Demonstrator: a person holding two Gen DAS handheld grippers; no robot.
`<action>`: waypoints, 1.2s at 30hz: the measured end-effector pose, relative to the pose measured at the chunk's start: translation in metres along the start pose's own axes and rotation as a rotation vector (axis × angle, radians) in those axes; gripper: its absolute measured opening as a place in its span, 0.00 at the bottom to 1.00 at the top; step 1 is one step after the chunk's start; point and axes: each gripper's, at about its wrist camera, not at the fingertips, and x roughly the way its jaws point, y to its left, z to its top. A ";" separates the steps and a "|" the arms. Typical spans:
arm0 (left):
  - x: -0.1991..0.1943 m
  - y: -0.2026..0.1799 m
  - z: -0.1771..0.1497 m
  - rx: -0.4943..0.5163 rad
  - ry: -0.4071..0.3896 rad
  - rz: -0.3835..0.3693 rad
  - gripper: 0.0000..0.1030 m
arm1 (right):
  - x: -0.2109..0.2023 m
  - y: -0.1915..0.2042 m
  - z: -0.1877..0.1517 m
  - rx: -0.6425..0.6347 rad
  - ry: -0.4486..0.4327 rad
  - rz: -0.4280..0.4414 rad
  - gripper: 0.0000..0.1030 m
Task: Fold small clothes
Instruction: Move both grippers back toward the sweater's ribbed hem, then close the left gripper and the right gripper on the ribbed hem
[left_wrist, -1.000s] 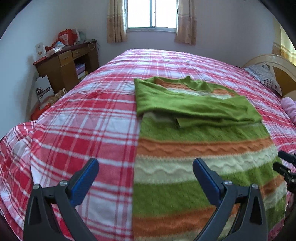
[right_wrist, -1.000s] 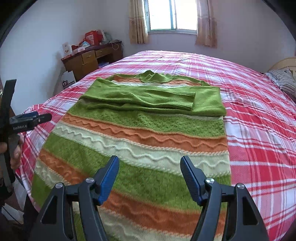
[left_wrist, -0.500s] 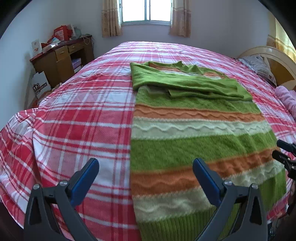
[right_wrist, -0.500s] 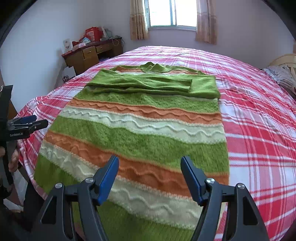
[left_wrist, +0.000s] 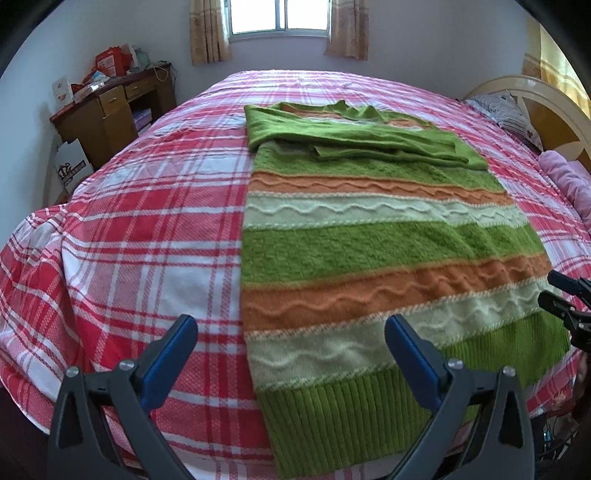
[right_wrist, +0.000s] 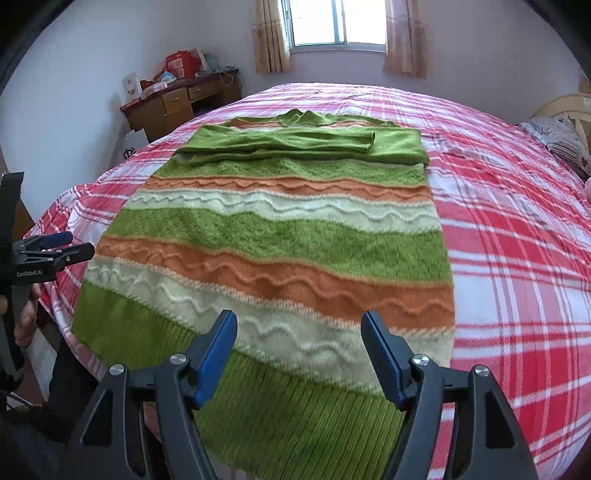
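A knitted sweater (left_wrist: 369, 251) (right_wrist: 280, 236) striped green, orange and cream lies flat on the bed, collar toward the window, ribbed green hem at the near edge. Both green sleeves (right_wrist: 295, 142) are folded across the chest. My left gripper (left_wrist: 291, 334) hangs open above the hem's left corner, one finger over the bedspread and one over the knit. My right gripper (right_wrist: 299, 332) is open over the hem's right part, nothing between its fingers. Each gripper shows at the edge of the other's view, the left gripper (right_wrist: 55, 247) and the right gripper (left_wrist: 565, 295).
The red and white plaid bedspread (left_wrist: 140, 229) covers the whole bed. A wooden desk (left_wrist: 110, 110) with clutter stands at the far left by the wall. A headboard (left_wrist: 535, 99) and pillows are at the right. A hand (right_wrist: 26, 317) holds the left tool.
Both grippers have drawn back toward the near edge of the bed and sunk a little; the sweater's ribbed hem has come into view under them. Jaws stay open.
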 end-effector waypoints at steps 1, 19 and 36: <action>0.000 0.000 -0.002 -0.003 0.006 -0.005 1.00 | 0.000 0.002 -0.007 -0.010 0.014 -0.001 0.68; -0.001 0.023 -0.043 -0.126 0.140 -0.179 0.71 | -0.021 -0.013 -0.041 0.009 0.020 -0.031 0.68; 0.006 0.006 -0.072 -0.110 0.215 -0.207 0.33 | -0.040 -0.033 -0.055 0.047 -0.017 -0.060 0.68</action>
